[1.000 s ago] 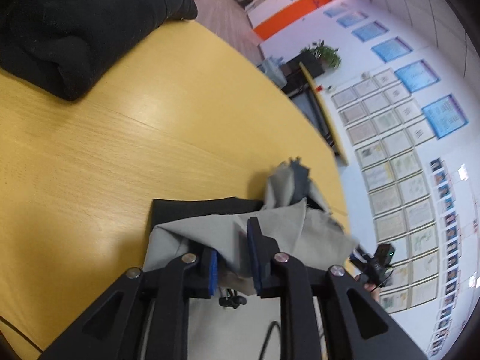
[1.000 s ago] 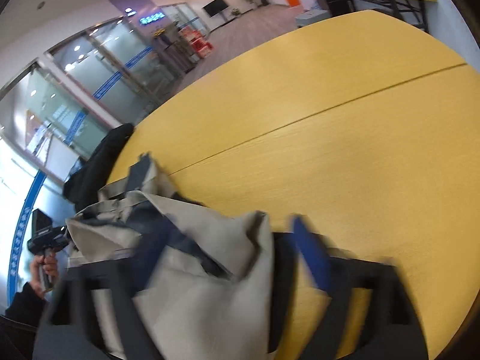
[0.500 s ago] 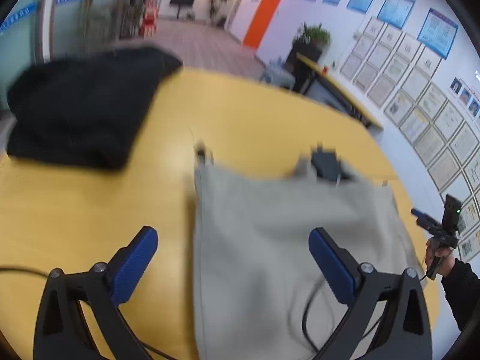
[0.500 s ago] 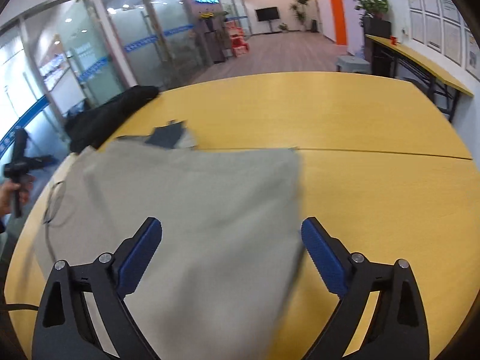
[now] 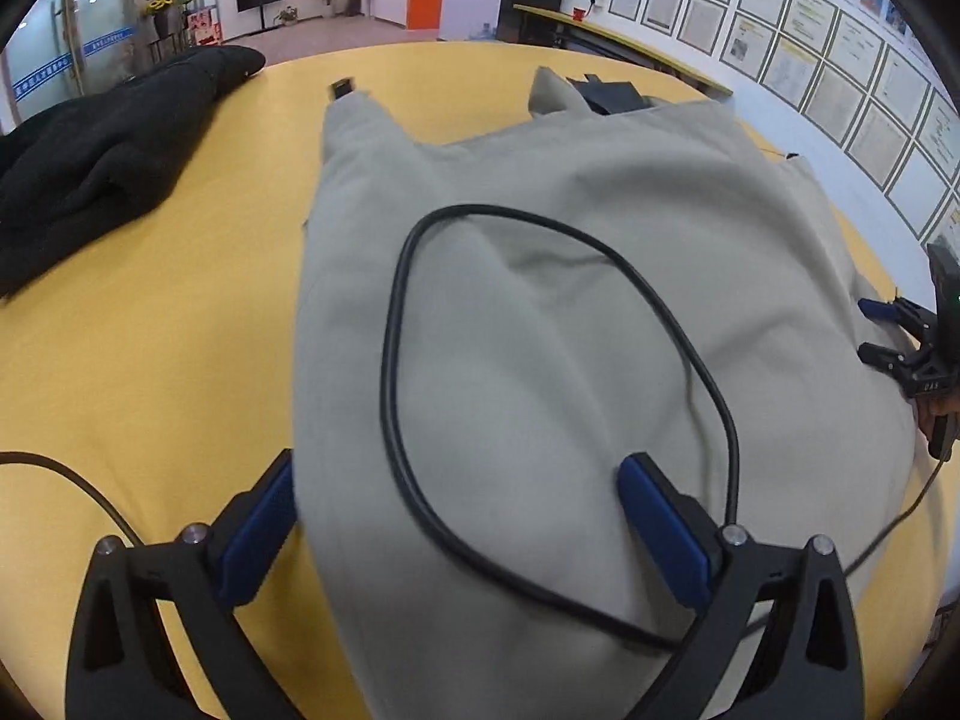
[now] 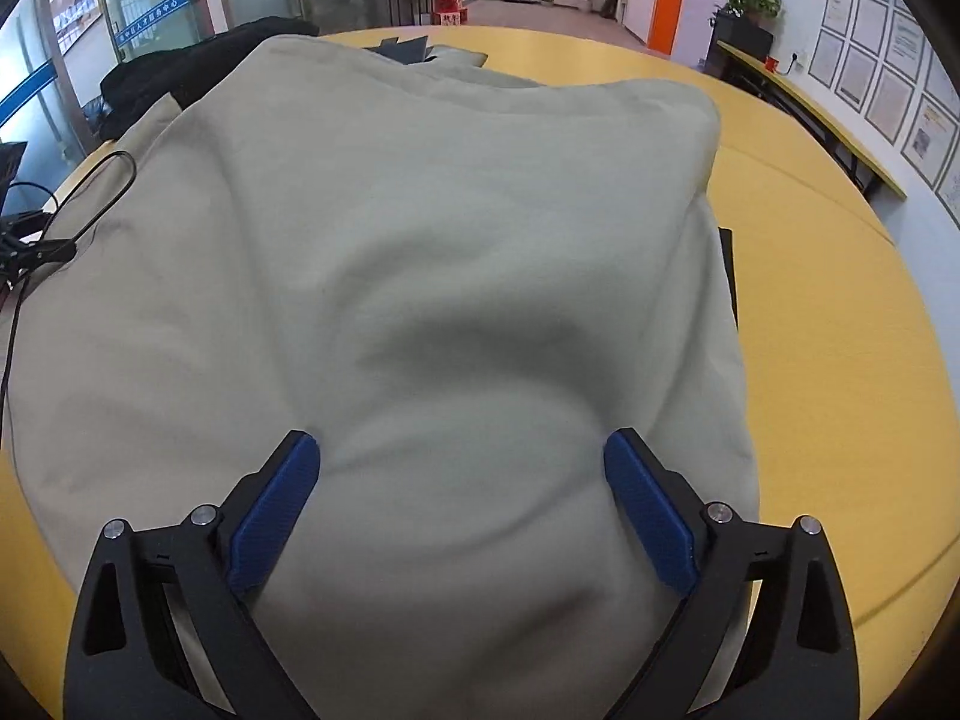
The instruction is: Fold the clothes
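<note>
Yellow wood table (image 5: 150, 360), one; one grey garment (image 5: 540, 312) is spread centrally. One black garment (image 5: 102, 144) is seen at 10 o'clock. Two grippers, left (image 5: 456, 516) and right (image 6: 459, 504), are spread wide, grasping nothing.

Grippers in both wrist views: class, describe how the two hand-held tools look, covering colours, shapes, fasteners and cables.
Both the left gripper and right gripper have black, angular, triangulated frames with cut-out openings, blue textured pads lining the jaws, and silver round screws at the joints. A thin black cable loops in front of the left one.
</note>
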A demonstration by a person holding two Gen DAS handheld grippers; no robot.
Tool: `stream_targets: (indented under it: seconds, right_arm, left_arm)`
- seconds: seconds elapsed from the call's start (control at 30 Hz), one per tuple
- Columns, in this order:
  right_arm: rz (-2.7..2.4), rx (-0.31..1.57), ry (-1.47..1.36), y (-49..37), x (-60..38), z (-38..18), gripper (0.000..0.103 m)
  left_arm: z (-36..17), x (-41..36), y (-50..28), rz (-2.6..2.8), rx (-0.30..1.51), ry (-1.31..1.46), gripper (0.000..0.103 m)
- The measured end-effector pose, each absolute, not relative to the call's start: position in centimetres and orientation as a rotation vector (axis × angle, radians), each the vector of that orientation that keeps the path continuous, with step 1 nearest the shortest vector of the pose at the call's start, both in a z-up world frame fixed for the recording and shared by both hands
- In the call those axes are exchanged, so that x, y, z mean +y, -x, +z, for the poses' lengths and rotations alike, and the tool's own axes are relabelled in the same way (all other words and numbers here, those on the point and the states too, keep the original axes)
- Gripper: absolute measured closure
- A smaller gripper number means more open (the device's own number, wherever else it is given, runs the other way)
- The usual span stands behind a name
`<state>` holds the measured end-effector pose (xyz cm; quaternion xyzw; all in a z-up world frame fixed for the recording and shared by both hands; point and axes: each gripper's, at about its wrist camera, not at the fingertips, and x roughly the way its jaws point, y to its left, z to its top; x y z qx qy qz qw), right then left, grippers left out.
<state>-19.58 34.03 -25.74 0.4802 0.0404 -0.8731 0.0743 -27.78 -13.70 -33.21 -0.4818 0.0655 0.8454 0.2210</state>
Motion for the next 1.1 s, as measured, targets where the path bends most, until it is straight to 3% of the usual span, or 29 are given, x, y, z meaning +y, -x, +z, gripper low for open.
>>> stream_targets:
  seconds: [0.27,0.37,0.43,0.5,0.57,0.6,0.77,0.87,0.93,1.03,1.1]
  right_arm:
    - [-2.551,0.142,-1.435,9.8,35.4,-25.6,0.004]
    - [-2.593,0.081,-1.364,10.4,37.5,-23.8,0.004]
    - [-2.62,0.041,-1.316,10.7,38.8,-22.5,0.014]
    - [-2.645,0.001,-1.267,11.1,40.2,-21.3,0.016]
    - [-2.669,-0.04,-1.217,11.5,41.6,-20.1,0.009]
    - [-2.682,-0.065,-1.197,12.1,42.4,-19.6,0.0]
    - [-2.594,-0.324,-1.425,21.4,48.7,-25.0,0.005]
    - [-2.528,-0.363,-1.385,24.0,49.1,-26.5,0.022]
    - [-2.488,-0.382,-1.36,24.9,48.8,-26.7,0.075]
    - [-2.543,-0.375,-1.274,23.8,49.3,-25.4,0.099]
    - [-2.578,-0.37,-1.216,23.2,49.6,-24.6,0.1]
  left_arm:
    - [-35.6,-13.6,16.3,2.371,0.107,1.343,0.0]
    - [-34.4,-13.3,17.5,2.353,0.06,1.269,0.001]
    - [-33.5,-13.1,18.4,2.339,0.03,1.22,0.001]
    - [-32.7,-13.0,19.2,2.325,-0.001,1.172,0.001]
    - [-31.9,-12.8,20.0,2.309,-0.03,1.123,0.001]
    - [-31.5,-12.7,20.4,2.301,-0.045,1.099,0.001]
    - [-36.2,-10.1,29.1,2.203,-0.033,1.199,0.001]
    - [-38.6,-9.6,32.6,2.195,-0.06,1.26,0.002]
    - [-39.8,-9.5,34.4,2.195,-0.091,1.281,0.002]
    - [-40.1,-9.9,35.2,2.187,-0.122,1.275,0.002]
    - [-40.2,-10.1,35.3,2.172,-0.118,1.28,0.002]
